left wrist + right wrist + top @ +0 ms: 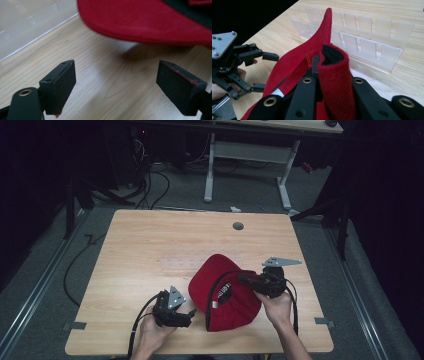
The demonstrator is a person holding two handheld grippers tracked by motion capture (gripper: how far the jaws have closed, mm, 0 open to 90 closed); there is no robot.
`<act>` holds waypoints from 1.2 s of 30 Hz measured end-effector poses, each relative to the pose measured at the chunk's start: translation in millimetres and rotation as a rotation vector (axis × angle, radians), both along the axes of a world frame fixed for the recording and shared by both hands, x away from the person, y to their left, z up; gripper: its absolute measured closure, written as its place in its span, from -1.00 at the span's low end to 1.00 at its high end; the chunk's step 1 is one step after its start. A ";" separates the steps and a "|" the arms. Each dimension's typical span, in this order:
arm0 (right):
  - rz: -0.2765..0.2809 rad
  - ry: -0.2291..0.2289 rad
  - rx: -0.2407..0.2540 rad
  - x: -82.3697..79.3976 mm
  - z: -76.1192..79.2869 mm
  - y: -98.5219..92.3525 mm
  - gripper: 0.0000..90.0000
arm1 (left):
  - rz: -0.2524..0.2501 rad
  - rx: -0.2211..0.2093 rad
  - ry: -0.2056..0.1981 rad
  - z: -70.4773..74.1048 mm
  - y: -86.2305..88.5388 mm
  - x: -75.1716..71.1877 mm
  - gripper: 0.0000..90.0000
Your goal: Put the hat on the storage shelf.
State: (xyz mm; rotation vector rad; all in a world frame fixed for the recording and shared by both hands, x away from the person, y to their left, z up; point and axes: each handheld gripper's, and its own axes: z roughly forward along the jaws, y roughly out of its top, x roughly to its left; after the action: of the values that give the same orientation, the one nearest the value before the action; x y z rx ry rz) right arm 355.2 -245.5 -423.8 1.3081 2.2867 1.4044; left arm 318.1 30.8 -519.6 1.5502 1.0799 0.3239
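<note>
A red cap point(225, 295) with a black lining lies on the front half of the wooden table point(150, 240). My right gripper point(243, 280) is shut on a folded part of the cap's rim; the red cloth point(337, 85) stands pinched between its black jaws, right gripper point(329, 75). My left gripper point(191, 316) hovers just left of the cap, open, with nothing between its fingers. In the left gripper view, the cap's red edge point(150, 22) hangs ahead of the open left gripper point(117, 85), apart from it. The right gripper view also shows the left gripper point(265, 72).
A clear slotted plastic rack point(367, 37) lies flat on the table just beyond the cap, its edge point(25, 25) ahead and to the left in the left gripper view. A round grommet hole point(238, 226) sits near the table's far edge. Another desk's white frame point(250, 165) stands behind.
</note>
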 end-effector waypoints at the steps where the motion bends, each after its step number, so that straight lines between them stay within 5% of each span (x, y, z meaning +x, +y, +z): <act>1: 0.000 -0.001 0.001 0.5 0.5 0.8 0.83 | -0.004 0.000 -0.002 0.5 -1.9 -0.5 -0.65; 12: -0.005 0.008 0.026 3.1 3.6 8.5 0.83 | -0.015 0.007 -0.013 1.8 -14.7 -3.2 -0.67; 22: -0.021 0.010 -0.042 1.1 -0.6 12.8 0.82 | 0.010 -0.013 -0.038 7.8 -9.7 -5.1 -0.72; 32: -0.036 0.031 -0.087 -0.8 -2.2 14.6 0.82 | 0.004 0.009 -0.100 16.0 -8.9 -9.0 -0.74; 36: -0.020 0.044 -0.084 -0.3 -2.8 15.5 0.82 | -0.006 0.036 -0.170 18.6 -12.2 -14.0 -0.64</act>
State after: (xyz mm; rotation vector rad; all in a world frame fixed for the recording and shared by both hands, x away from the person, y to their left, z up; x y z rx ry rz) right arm 354.9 -230.0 -426.6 1.3453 2.3261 1.2709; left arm 304.1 18.6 -501.0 1.5283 0.9415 0.4652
